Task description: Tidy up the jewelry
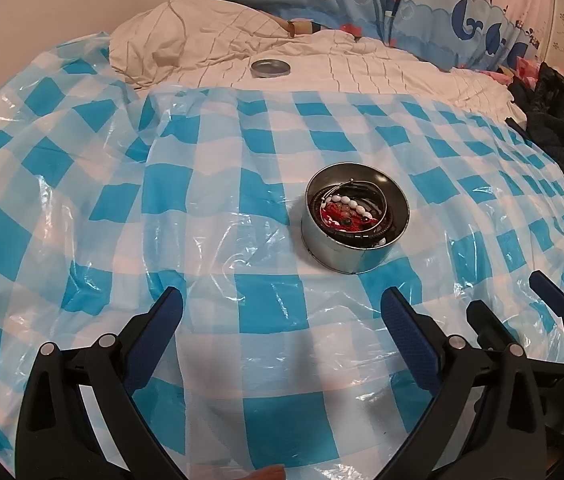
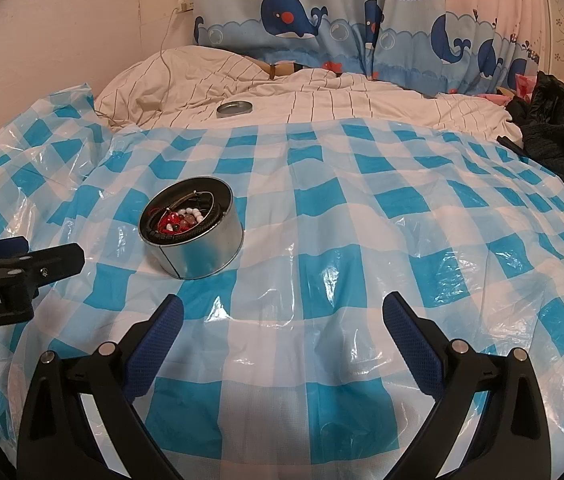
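**Tin filled, lid still off**

Round metal tin (image 1: pixel 356 224) standing upright on the blue-checked plastic sheet (image 1: pixel 242 320), just right of centre in the left wrist view, left of centre in the right wrist view. Inside it, coiled jewelry (image 1: pixel 352 210): white beads, red cord, dark bands. Nothing loose visible on the sheet around it. Lid (image 1: pixel 270 68) lying well apart, upper centre of frame, on the striped bedding (image 1: pixel 362 68). Left gripper (image 1: pixel 282 308) with jaws apart, empty, low in frame short of the tin. Right gripper (image 2: pixel 282 312) likewise apart and empty, tin to its upper left. Probably the closing step: reaching past the tin, pinching the lid by its rim, setting it level on top.
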Motion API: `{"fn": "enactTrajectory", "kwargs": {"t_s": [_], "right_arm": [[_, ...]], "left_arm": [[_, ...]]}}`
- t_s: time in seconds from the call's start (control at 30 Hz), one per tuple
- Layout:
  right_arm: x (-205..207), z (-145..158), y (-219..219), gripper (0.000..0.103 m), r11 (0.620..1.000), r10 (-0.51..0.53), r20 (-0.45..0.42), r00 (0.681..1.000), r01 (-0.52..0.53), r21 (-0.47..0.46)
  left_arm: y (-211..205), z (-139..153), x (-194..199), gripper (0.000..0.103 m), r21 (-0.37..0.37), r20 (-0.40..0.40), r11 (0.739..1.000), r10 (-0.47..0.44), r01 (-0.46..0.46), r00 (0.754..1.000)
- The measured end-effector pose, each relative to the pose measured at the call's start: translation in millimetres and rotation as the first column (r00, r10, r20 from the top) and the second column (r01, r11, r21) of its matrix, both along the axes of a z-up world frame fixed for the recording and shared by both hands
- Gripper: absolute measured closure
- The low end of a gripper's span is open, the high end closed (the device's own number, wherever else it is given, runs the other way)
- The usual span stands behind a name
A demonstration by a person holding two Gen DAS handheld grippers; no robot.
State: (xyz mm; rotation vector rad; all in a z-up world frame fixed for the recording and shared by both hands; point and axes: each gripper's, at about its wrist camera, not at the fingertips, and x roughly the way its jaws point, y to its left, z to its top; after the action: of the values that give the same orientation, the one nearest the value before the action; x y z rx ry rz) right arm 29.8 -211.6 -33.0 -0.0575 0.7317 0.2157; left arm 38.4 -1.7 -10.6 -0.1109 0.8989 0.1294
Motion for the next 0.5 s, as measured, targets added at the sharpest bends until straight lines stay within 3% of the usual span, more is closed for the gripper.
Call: {"fn": "enactTrajectory", "kwargs": {"t_s": [0.5], "right_arm": [[-0.2, 0.2, 0.5, 0.007, 1.000, 0.000, 0.000, 1.000, 0.000, 0.000]], "left_arm": [[-3.4, -0.1, 0.7, 0.008, 0.005, -0.002, 1.000, -0.004, 0.004, 1.000]]}}
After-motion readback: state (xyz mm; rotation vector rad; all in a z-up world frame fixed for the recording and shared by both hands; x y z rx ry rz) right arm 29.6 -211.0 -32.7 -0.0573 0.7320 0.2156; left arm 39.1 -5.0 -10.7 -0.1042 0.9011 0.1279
